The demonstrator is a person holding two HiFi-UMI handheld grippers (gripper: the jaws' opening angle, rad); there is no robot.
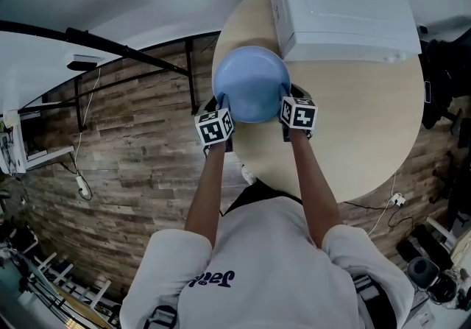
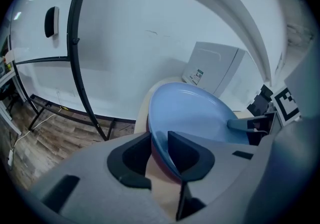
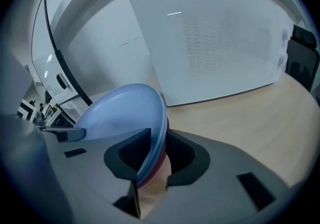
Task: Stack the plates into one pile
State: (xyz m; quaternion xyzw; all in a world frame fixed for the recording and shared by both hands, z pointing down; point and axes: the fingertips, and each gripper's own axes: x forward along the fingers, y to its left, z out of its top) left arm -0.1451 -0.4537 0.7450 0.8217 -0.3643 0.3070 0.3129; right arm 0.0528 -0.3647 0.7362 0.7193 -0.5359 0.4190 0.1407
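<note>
— At far left of the head view, what is entered?
— Plank floor, dark wood, one. Black metal frame, standing on it.
— Next along?
— Left gripper, one. Jaws apart, straddling the left rim of a blue plate; not clamped on it.
— And the plate's place?
— By the left edge of a round pale table. It is nested over a red plate, of which only a sliver shows beneath the blue rim.
— Then?
— Right gripper, one. Jaws likewise apart, one on either side of the blue plate's right rim, with a gap beside the rim.
— Furthest right?
— White box, flat-topped, on the far part of the table, just beside the two plates.
</note>
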